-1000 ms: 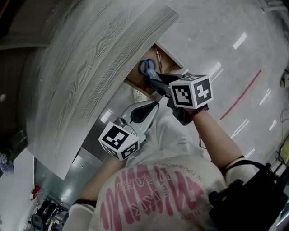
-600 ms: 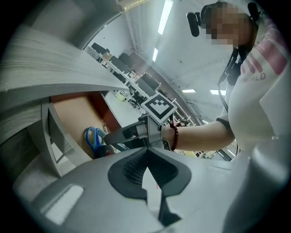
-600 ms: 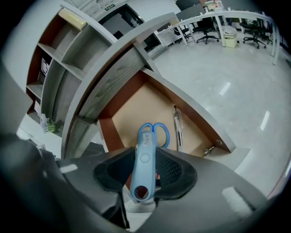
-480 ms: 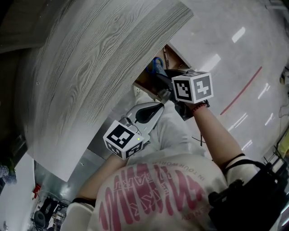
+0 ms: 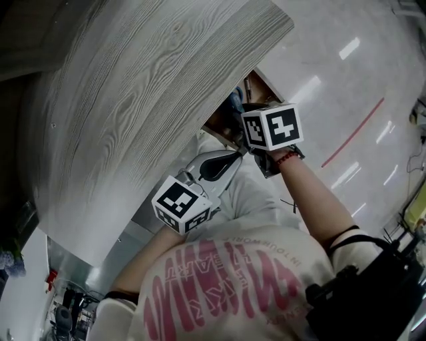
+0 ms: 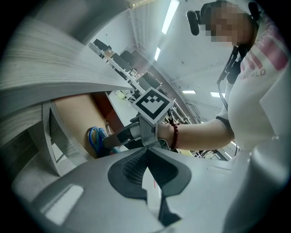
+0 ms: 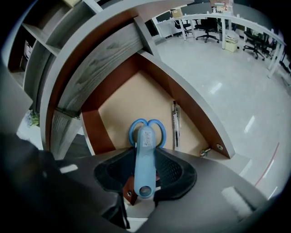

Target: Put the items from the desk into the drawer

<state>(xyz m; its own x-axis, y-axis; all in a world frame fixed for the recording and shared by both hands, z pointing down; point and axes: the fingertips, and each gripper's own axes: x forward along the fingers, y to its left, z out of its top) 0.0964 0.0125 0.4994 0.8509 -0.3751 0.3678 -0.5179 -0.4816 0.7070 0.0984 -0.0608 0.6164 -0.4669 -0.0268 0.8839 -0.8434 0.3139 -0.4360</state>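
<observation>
Open-plan office: swivel chairs (image 7: 205, 23) line long white desks (image 7: 241, 19) across a polished floor (image 7: 213, 77), under ceiling strip lights (image 6: 171, 12).

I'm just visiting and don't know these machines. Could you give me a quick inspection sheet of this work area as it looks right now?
Surface: grey wood-grain desk top, no items seen on the visible part.
Job's things: drawer open; pen lying inside; blue-handled scissors in a blue sheath, held over the drawer.
Clutter: nothing seen.
Grippers: right tool shut on the scissors; left tool shut and empty, below the desk edge.
Cables: nothing seen on the desk or in the drawer.
Surroundings: glossy pale floor with a red line; office chairs far off.
</observation>
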